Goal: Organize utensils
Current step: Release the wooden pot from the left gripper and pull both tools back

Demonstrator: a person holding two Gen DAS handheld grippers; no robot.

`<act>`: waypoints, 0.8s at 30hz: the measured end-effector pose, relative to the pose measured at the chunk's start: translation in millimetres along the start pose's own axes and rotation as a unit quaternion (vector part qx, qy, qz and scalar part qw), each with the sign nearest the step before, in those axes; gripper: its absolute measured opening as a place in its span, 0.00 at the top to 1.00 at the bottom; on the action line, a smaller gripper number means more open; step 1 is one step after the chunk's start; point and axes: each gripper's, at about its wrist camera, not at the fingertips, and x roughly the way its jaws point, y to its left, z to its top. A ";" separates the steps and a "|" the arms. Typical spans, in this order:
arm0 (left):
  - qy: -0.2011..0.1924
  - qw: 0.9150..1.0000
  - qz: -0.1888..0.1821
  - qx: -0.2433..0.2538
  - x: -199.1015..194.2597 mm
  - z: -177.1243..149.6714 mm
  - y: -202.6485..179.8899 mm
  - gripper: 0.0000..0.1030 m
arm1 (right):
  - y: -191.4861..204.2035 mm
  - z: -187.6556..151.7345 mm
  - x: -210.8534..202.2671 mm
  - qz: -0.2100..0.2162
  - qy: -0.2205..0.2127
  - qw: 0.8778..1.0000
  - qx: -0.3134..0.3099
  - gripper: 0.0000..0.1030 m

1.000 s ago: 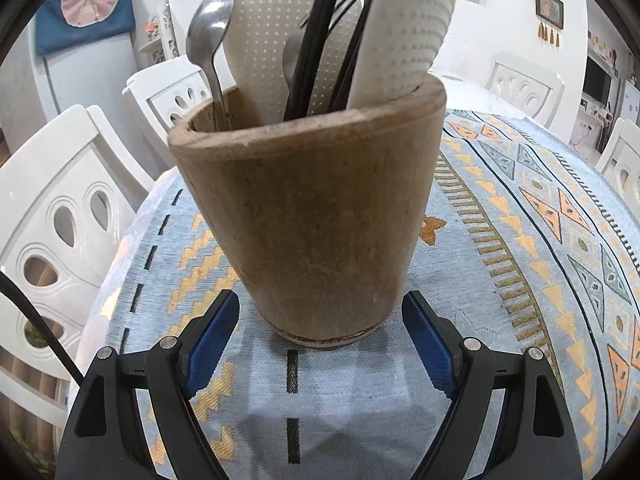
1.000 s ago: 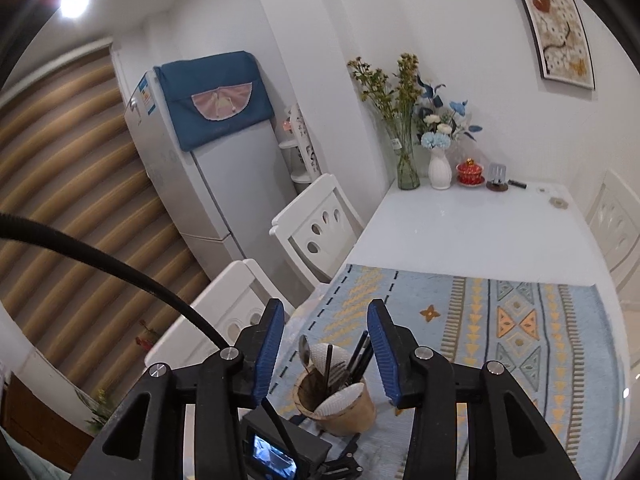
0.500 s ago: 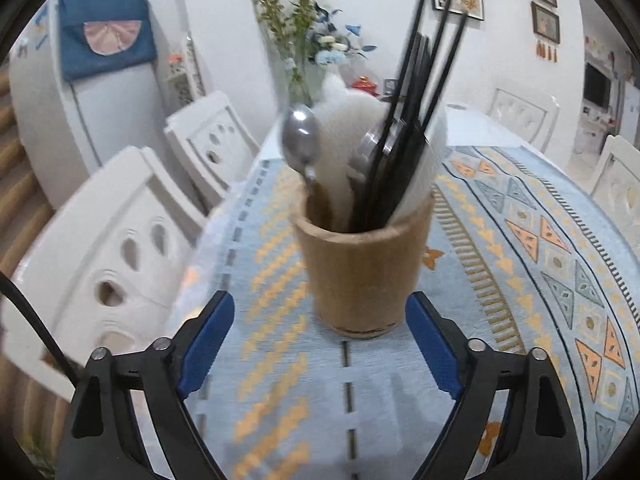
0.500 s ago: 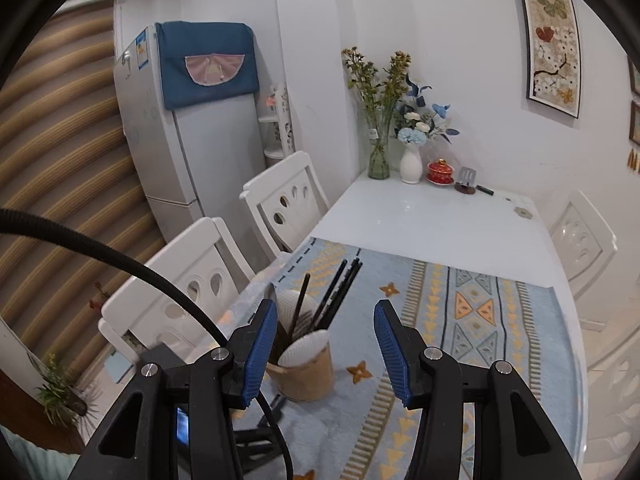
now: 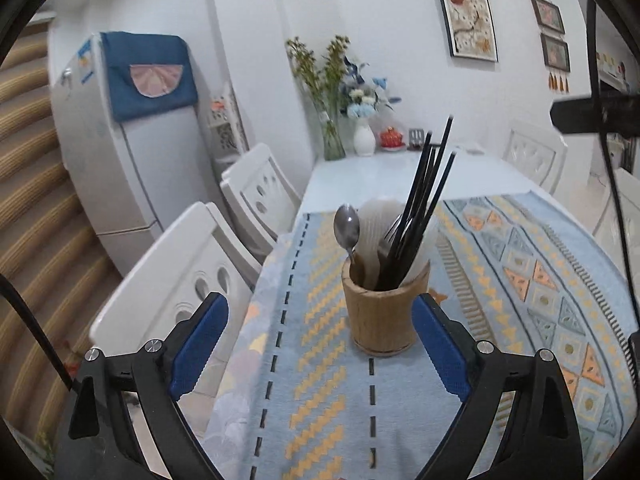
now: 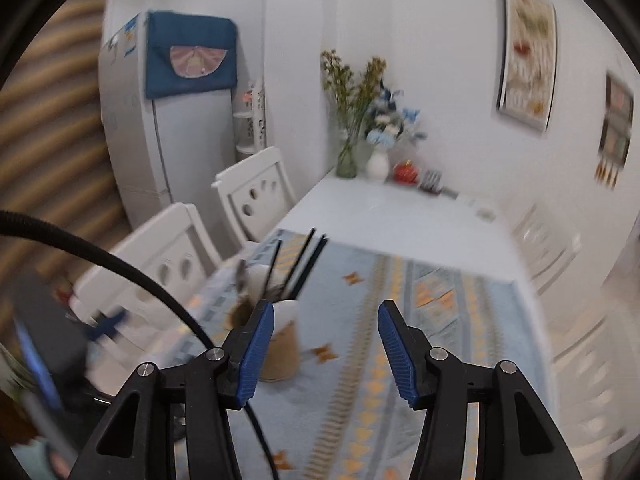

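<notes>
One cup point(image 5: 385, 312), one spoon point(image 5: 347, 227), two vases point(image 5: 364, 138)

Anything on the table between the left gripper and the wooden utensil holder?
Nothing. In the left wrist view only bare patterned tablecloth lies between the left gripper, jaws opening and empty, and the wooden utensil holder.

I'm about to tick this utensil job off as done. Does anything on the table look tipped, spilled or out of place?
Nothing stands out. The holder stands upright on the cloth, with the spoon, chopsticks and white utensils all inside it. Nothing lies loose on the cloth in either view.
</notes>
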 end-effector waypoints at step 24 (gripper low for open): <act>-0.011 0.992 0.044 -0.116 -157.7 -13.4 -4.3 0.00 | -10.7 -93.2 -98.3 0.032 0.040 0.995 0.083 0.55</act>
